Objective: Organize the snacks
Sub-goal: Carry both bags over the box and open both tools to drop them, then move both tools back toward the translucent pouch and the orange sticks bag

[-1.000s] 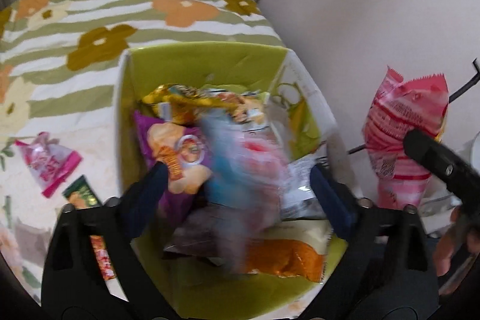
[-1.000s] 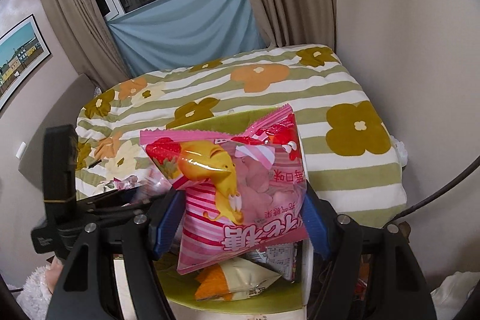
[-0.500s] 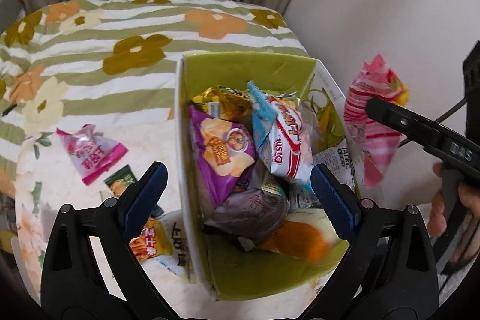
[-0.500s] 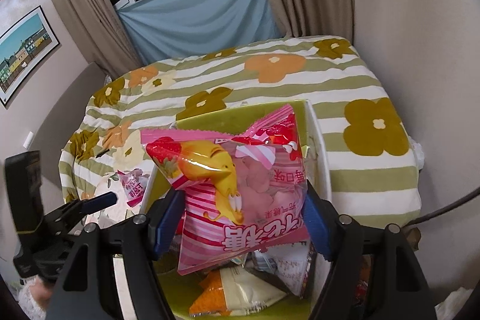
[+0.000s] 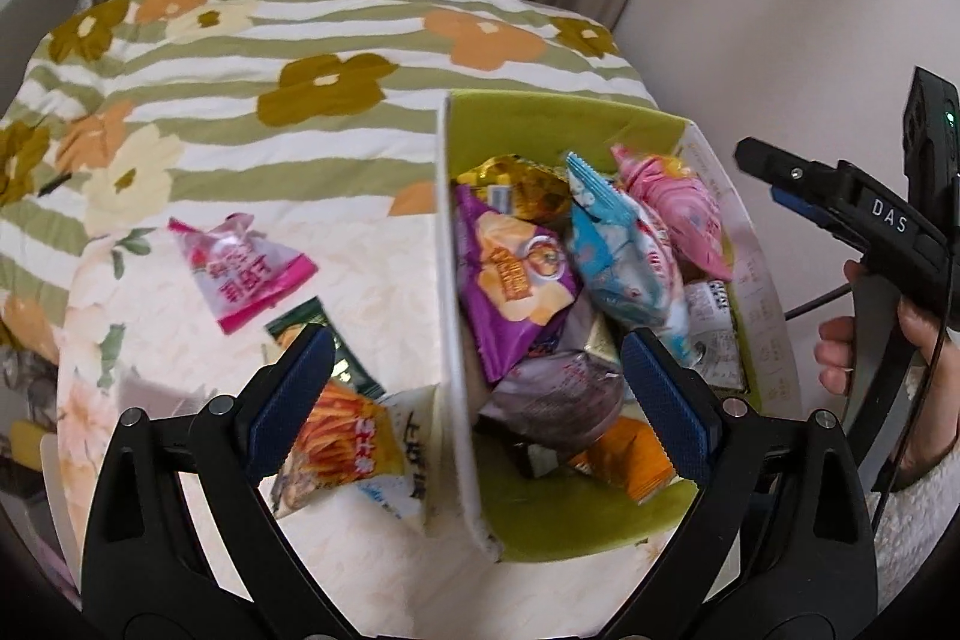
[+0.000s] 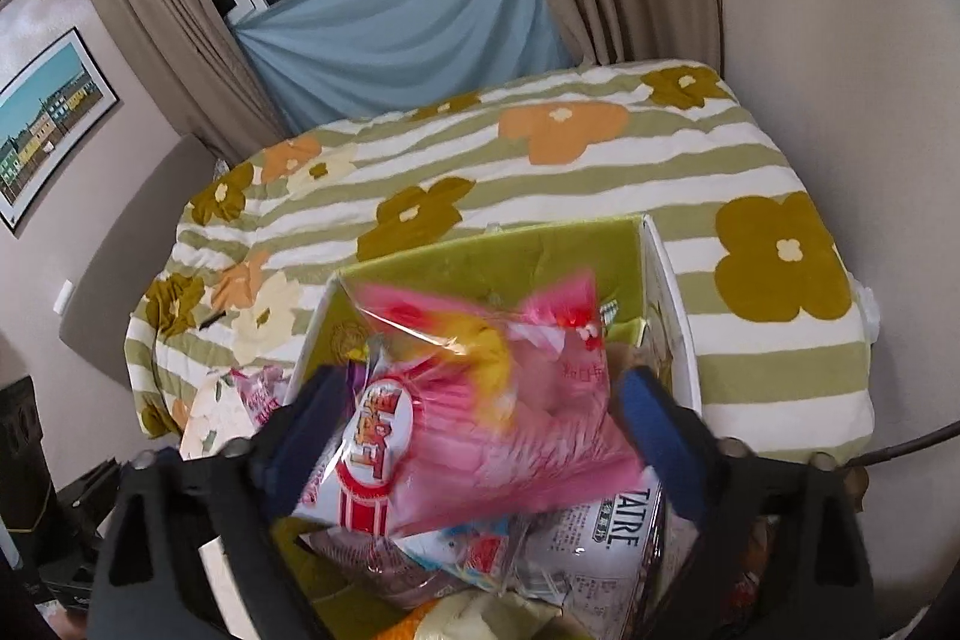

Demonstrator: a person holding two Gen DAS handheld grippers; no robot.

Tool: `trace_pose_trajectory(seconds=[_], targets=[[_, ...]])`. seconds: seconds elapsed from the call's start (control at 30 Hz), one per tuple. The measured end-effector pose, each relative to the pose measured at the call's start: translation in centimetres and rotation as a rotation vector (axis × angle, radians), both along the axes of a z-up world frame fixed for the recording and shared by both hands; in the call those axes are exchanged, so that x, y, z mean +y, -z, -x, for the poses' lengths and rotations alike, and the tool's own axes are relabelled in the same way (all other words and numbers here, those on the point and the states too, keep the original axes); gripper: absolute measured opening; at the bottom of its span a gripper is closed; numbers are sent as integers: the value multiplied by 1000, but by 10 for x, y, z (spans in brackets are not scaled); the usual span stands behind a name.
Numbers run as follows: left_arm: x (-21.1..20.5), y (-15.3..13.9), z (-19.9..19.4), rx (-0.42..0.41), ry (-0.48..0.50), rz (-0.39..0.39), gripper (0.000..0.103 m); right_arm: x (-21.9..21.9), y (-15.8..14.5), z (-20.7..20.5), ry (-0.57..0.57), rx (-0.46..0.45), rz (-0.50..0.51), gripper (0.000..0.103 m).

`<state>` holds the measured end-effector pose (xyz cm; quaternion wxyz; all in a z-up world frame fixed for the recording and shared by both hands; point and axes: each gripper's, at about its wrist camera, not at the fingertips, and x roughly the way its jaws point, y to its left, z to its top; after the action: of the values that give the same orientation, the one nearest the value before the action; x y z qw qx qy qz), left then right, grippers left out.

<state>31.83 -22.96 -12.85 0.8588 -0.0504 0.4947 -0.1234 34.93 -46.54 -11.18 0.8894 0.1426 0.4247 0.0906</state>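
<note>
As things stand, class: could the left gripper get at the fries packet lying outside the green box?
Probably yes. The left gripper is open and empty, and the fries packet lies uncovered just beyond its left finger, outside the green box.

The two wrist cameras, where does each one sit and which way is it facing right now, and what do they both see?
Left wrist: on the left gripper, angled down at the green box and loose packets on the tabletop; open fingers, plus the person's right hand holding the other gripper.
Right wrist: on the right gripper, angled down into the box toward the flowered bedspread; jaws opening, pink snack bag blurred between them.
Shared: box, pink bag, bedspread, blue curtain.
</note>
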Motion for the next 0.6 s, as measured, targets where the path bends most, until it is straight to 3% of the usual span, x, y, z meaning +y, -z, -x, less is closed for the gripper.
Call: trace_pose_trajectory(seconds=[0.27,0.6], targets=[[14,3,11,6,-23,5,96,3,0,12,-4,-15,27,96],[26,-24,30,-64,-1,20,96,16,-30,38,-13,-66,63,96]])
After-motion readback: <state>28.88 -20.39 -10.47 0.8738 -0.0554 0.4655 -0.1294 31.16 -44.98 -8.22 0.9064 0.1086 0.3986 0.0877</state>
